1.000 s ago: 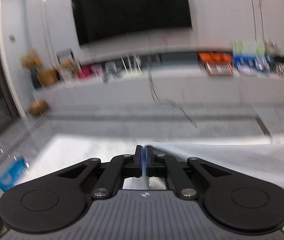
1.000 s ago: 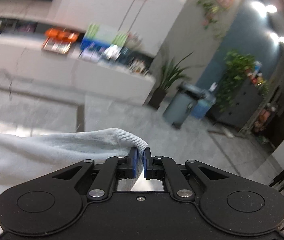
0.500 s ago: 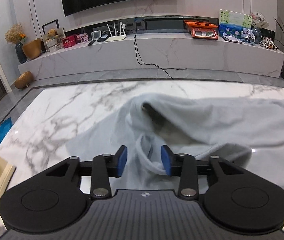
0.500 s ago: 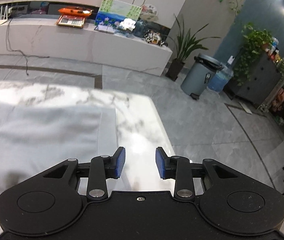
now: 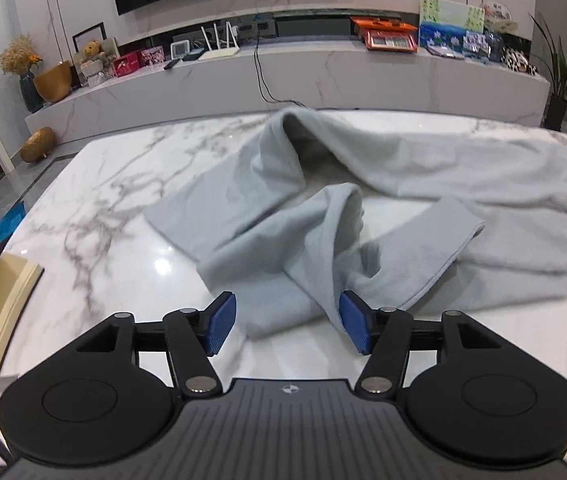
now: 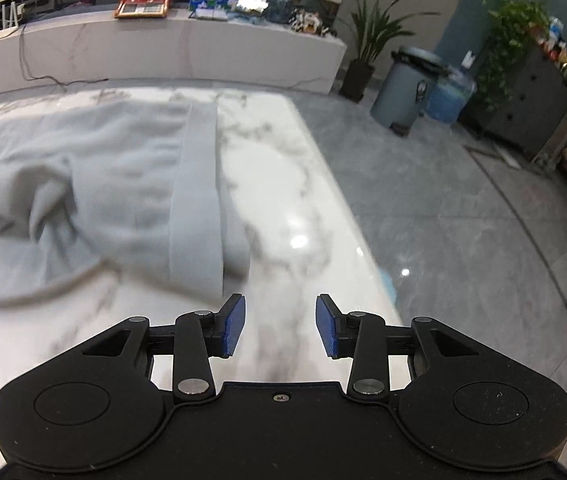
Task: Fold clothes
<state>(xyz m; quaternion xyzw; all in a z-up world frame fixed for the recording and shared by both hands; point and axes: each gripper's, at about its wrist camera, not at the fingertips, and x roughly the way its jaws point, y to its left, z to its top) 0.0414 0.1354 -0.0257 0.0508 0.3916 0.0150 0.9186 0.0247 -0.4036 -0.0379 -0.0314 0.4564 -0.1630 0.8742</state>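
Snagging risk: the left gripper [image 5: 288, 328] sat with its jaws spread wide around a rumpled fold of the pale grey garment [image 5: 363, 208]; closing there would probably have pinched several layers at once and dragged the heap instead of one clean edge.
Slipping risk: the marble table [image 5: 123, 184] looked glossy, so a one-sided pull could have slid the whole piece toward the edge.
Cord risk: a thin drawstring [image 6: 43, 284] trailed loose across the tabletop near the right side and might have caught in a fold.
Right gripper: the right gripper [image 6: 280, 326] was spread apart, holding nothing, over bare marble just beside the ribbed hem band [image 6: 195, 208].
Garment position: it lay on the table, stretched from the left gripper's view across to the right gripper's.
Garment look: soft, fleecy, light grey; one sleeve-like part [image 5: 435, 248] lay twisted over another, with a raised tented ridge at the far side and creases throughout.
Fold state: not lying in a neat fold; bunched on the left, flatter near the hem.
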